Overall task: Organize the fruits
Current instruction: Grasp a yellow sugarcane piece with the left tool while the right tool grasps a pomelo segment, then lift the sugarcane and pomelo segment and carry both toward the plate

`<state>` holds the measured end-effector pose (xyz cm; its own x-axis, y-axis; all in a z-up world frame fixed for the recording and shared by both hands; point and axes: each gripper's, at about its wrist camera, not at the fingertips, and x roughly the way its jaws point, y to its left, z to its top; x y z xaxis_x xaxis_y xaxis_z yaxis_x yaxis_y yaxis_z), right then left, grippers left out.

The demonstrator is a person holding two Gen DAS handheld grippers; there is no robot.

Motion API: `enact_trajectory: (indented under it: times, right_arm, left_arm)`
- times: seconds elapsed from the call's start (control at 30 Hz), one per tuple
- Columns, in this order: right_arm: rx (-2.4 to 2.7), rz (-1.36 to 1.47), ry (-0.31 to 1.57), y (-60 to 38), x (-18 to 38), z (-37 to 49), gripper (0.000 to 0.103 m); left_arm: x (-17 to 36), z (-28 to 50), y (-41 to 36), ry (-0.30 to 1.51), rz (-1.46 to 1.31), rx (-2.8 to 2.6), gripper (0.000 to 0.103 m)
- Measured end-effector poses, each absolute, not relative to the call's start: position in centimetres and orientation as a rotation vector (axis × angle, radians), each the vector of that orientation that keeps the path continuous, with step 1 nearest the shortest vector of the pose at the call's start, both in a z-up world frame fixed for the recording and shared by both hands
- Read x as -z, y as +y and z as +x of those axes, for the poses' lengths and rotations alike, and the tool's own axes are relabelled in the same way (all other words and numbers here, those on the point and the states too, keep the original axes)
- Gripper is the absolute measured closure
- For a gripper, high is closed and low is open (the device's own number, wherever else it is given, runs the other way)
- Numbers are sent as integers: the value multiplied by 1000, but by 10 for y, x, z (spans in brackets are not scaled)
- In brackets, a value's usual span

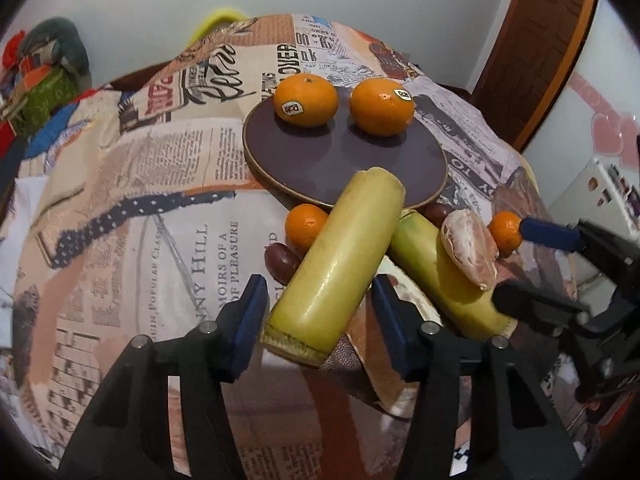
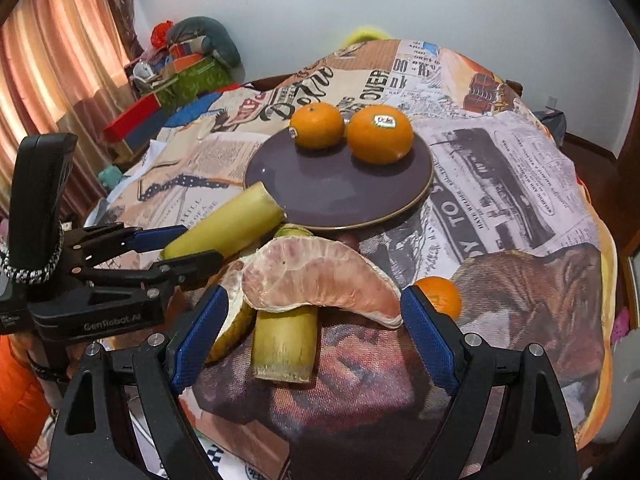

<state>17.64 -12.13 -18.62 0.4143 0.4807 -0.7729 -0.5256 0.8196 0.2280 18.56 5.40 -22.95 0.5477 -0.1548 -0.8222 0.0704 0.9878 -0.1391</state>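
Observation:
A purple plate holds two stickered oranges. My left gripper is open around a yellow-green cane piece, its far end resting on the plate rim. A second cane piece lies to the right with a peeled pomelo segment on top. My right gripper is open around that segment. Small oranges and dark dates lie nearby.
The table is covered by a newspaper-print cloth. Pomelo peel lies under the cane pieces. Clutter sits at the back left, curtains beyond. A door stands at the right.

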Motion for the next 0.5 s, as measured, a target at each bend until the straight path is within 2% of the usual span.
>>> enact_trajectory:
  times: [0.07, 0.13, 0.4, 0.5]
  right_arm:
    - [-641, -54, 971, -119, 191, 178, 17]
    - [-646, -67, 978, -116, 194, 178, 17]
    - [-630, -87, 968, -111, 198, 185, 17]
    - [-663, -67, 961, -115, 194, 187, 26]
  left_arm:
    - [231, 187, 54, 980, -103, 141, 51]
    - [230, 187, 51, 977, -96, 151, 57]
    - [226, 176, 49, 978, -83, 164, 64]
    - [224, 170, 45, 983, -77, 179, 67]
